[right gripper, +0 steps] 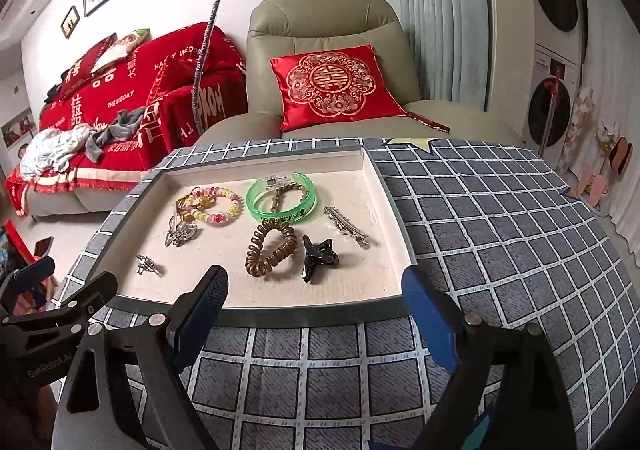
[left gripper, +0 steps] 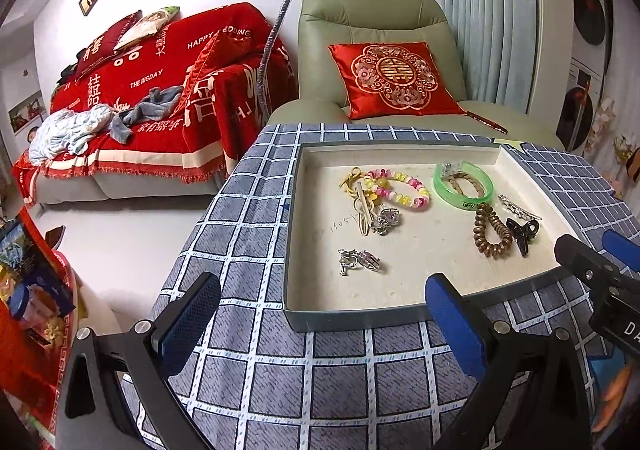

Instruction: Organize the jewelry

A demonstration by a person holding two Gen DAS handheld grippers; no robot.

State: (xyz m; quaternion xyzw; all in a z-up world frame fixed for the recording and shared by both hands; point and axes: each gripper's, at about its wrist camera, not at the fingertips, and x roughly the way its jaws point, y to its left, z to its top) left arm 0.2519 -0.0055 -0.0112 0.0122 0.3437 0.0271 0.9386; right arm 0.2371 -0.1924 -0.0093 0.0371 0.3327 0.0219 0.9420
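Cream-lined and grey-walled, one shallow tray (right gripper: 394, 209) is seen on the checked tablecloth (right gripper: 480, 209), and in it are counted one green bangle (right gripper: 282, 198), one pink-and-yellow bead bracelet (right gripper: 218, 205), one brown coil hair tie (right gripper: 270, 248), one black claw clip (right gripper: 318, 258) and one silver barrette (right gripper: 346, 226). Small silver pieces are left uncounted by the left wall. Both the left gripper (left gripper: 320, 314) and the right gripper (right gripper: 316, 314) are held spread wide and empty at the near rim.

The red sofa throw (left gripper: 160, 89) at the left of the frame carries white lettering: "HAPPY WEDDING", "THE BIGDAY" and large double-happiness characters. The red cushion (left gripper: 394, 79) on the armchair, upper centre, bears a gold double-happiness sign. Faint handwritten digits, roughly "1505", stand on the tray floor (left gripper: 344, 223). In the right wrist view, the left gripper (right gripper: 28, 286) at lower left reads "GenRobot.AI".
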